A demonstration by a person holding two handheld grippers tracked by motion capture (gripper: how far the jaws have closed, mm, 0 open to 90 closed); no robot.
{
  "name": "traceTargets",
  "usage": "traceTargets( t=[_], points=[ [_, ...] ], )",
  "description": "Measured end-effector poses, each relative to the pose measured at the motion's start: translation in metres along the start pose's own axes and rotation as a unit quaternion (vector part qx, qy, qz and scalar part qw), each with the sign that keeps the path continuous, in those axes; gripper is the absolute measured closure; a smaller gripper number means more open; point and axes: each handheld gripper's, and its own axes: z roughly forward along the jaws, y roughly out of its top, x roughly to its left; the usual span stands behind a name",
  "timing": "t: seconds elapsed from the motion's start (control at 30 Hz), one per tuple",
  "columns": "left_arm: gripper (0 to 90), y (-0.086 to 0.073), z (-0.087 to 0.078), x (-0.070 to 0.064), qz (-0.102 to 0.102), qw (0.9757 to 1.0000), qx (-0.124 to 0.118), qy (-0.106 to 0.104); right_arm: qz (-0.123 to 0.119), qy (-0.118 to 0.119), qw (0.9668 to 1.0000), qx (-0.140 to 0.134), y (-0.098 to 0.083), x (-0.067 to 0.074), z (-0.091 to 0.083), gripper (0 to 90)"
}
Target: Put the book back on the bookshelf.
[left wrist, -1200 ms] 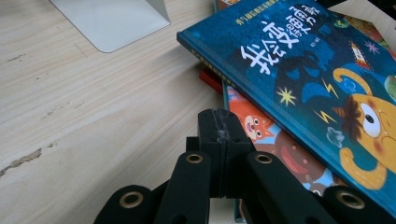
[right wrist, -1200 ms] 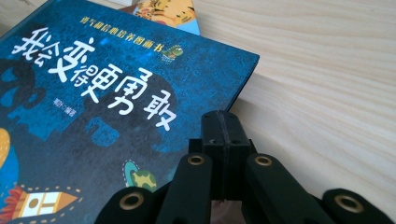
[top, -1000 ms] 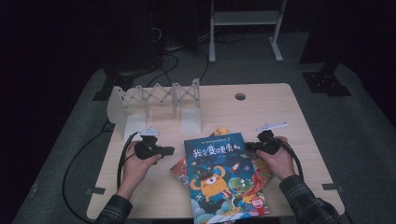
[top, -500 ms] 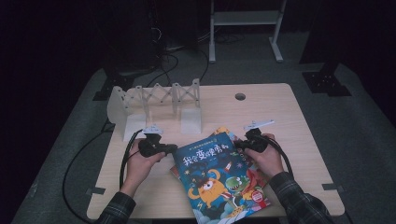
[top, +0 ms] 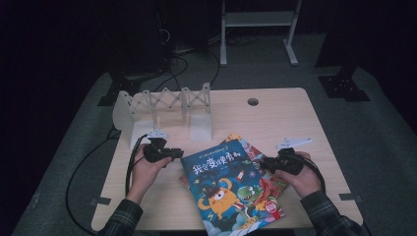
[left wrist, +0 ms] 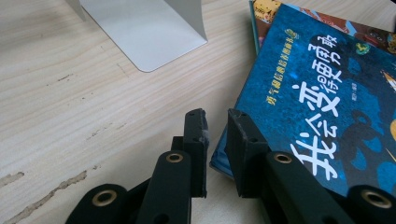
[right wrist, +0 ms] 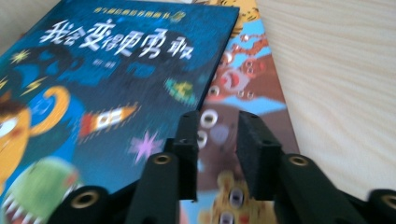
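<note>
Both claws part beside blue book [top: 230, 189].

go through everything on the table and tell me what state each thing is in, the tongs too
Blue book: closed, flat on another book, askew.
Lower book: closed, flat, mostly covered.
Folding rack: standing upright, no books in it.
Left tongs: just opening, narrow gap, at blue book's corner.
Right tongs: just opening, nothing gripped, over the books.

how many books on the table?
2. The blue book lies on top at the near edge; a second book lies under it, sticking out at its far and right sides. More could be hidden underneath.
</note>
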Motion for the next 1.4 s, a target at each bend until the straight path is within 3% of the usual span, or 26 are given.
traceTargets(
  t=[0.17, 0.5, 1.0, 1.4],
  points=[
    [76.0, -0.001, 0.003, 0.0, 0.005, 0.9999, 0.012, 0.005, -0.002, 0.011, 0.9999, -0.007, -0.019, 0.004, -0.021, 56.9],
    [75.4, -0.002, 0.008, -0.003, 0.014, 0.9993, 0.031, 0.017, -0.015, 0.015, 0.9997, -0.015, -0.046, 0.015, -0.047, 49.9],
    [76.1, -0.004, 0.007, -0.007, 0.023, 0.9988, 0.036, 0.026, -0.024, 0.016, 0.9995, -0.008, -0.077, 0.024, -0.064, 41.8],
    [75.8, -0.005, 0.007, -0.006, 0.016, 0.9991, 0.034, 0.022, -0.036, 0.028, 0.999, -0.004, -0.095, 0.032, -0.076, 37.9]
  ],
)
